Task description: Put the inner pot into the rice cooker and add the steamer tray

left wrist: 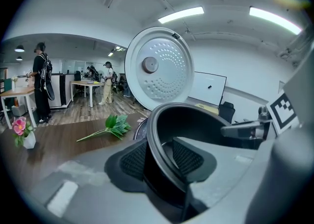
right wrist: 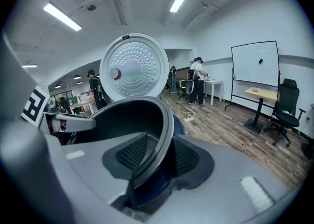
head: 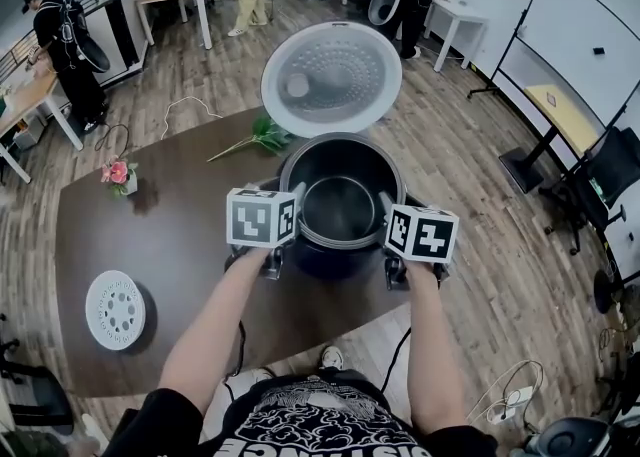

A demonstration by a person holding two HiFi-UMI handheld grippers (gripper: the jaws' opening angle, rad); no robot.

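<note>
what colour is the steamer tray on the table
White steamer tray, dotted with small holes; clearest in the head view.

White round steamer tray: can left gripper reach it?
Probably not: left gripper is clamped on the rim of the dark metal inner pot. Brown table toward the steamer tray looks free.

On the brown wooden table [head: 180,195], the round white perforated steamer tray [head: 115,310] lies near left. The dark round inner pot [head: 340,207] sits in the navy rice cooker [head: 330,260] near right, with the open silver lid [head: 332,78] behind.
</note>
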